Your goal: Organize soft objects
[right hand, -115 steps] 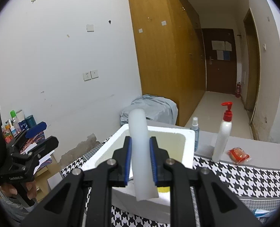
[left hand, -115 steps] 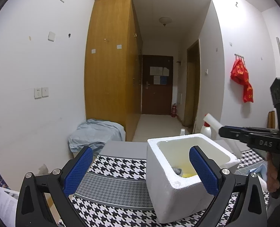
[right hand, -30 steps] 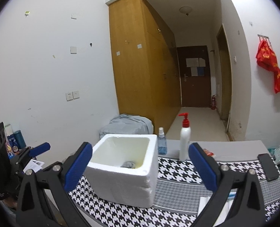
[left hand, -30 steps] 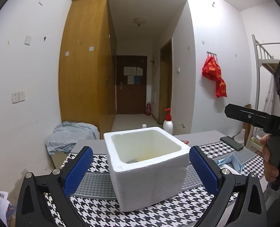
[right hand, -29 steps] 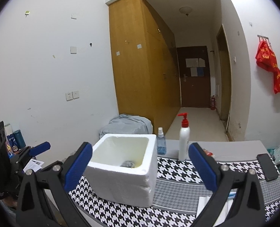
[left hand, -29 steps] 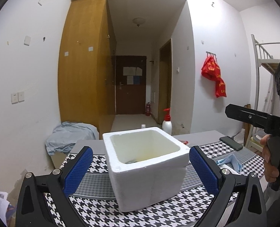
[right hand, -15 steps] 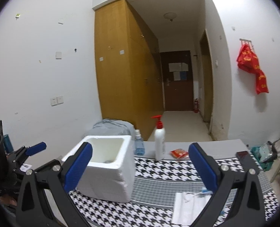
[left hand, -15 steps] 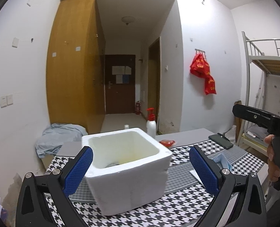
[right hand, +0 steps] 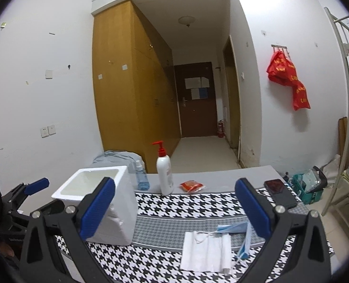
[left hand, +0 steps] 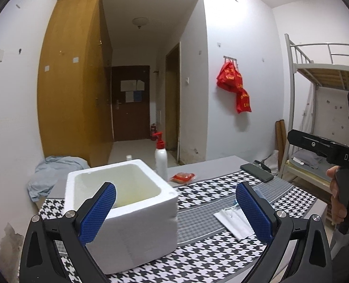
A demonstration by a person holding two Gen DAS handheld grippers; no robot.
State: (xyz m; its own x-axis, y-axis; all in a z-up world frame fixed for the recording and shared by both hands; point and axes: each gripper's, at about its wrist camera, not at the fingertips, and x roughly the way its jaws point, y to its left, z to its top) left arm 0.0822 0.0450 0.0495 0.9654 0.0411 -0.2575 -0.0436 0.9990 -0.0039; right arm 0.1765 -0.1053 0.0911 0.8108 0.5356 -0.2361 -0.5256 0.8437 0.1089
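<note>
**Q:** so where's everything sitting right now?

**A:** Both my grippers are up over the surface point(right hand: 224, 176) with nothing in them. Left gripper point(left hand: 175, 214) has its jaws spread wide, empty, with the white foam box point(left hand: 127, 202) right in front of it, the left blue pad overlapping the box's near corner in view. Right gripper point(right hand: 174, 208) is the same, jaws wide apart, holding nothing.

**Q:** and the soft stuff?

**A:** A white cloth point(right hand: 205, 251) lies flat on the houndstooth mat point(right hand: 186, 204), low in the right wrist view. A blue face mask point(right hand: 235, 231) sits just beside it on the right, partly behind my right pad. The foam box is well to the left of both.

**Q:** anything else on there?

**A:** White pump bottle point(right hand: 164, 168) with a red top, small clear spray bottle point(right hand: 142, 176) next to the box, a red packet point(right hand: 191, 185), and a dark phone point(right hand: 279, 192) near the far right edge.
</note>
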